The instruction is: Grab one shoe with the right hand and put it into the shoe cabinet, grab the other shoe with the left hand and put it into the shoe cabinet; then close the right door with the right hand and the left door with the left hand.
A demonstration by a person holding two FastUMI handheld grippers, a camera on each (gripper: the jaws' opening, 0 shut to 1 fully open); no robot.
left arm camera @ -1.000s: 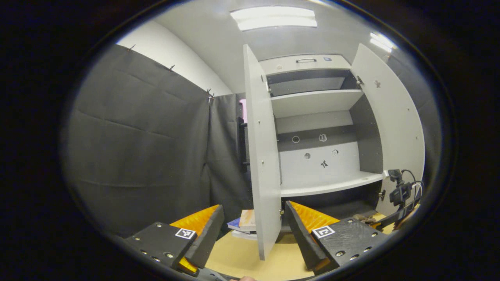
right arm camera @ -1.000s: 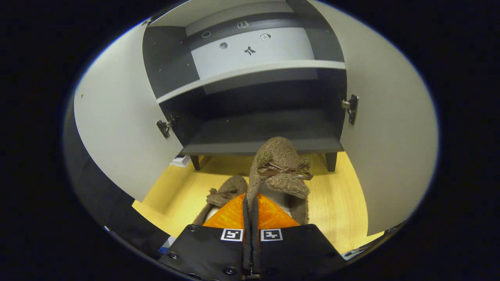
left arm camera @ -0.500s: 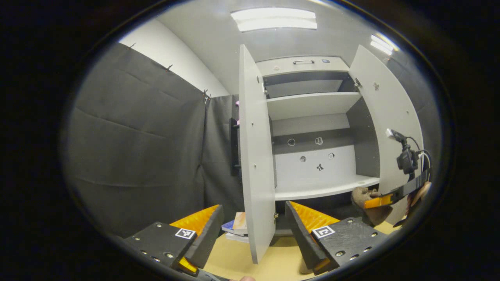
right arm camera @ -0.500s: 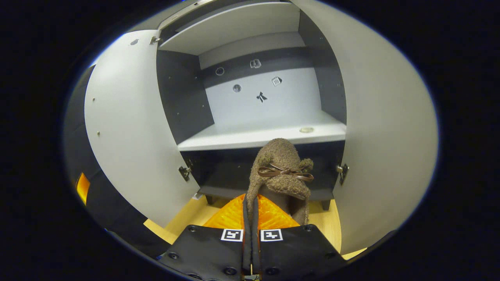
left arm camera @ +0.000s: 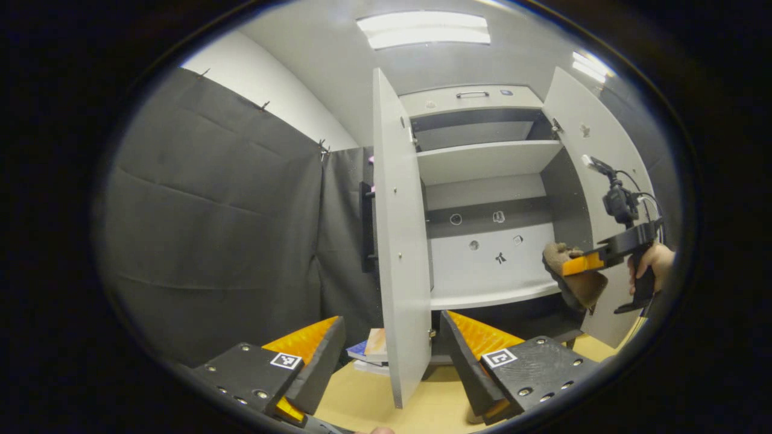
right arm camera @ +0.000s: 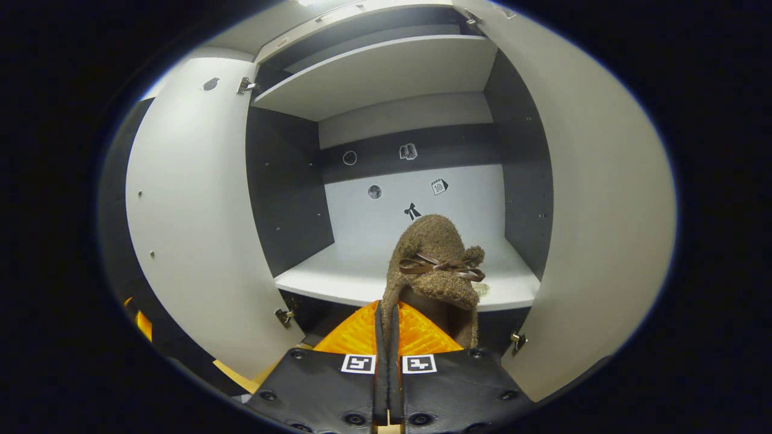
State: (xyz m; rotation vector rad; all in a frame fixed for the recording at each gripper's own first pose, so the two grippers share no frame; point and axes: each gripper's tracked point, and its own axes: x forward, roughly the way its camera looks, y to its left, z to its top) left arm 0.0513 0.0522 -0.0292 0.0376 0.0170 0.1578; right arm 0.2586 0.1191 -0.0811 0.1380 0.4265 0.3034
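Shoe cabinet (left arm camera: 482, 163) stands on pale wood flooring (left arm camera: 368, 404), black cloth behind, both doors swung wide. Right claw (right arm camera: 386, 337) is pinched tight on the brown shoe (right arm camera: 437, 265), held just before the middle shelf's (right arm camera: 362, 277) front edge. Left claw (left arm camera: 386, 355) hangs low, fingers spread wide, straddling the left door's (left arm camera: 401, 253) edge.

A fuzzy brown shoe (right arm camera: 435, 259) with a darker brown bow; grey-and-white shoe cabinet (right arm camera: 386, 78); yellow wood-grain floor (left arm camera: 368, 401).
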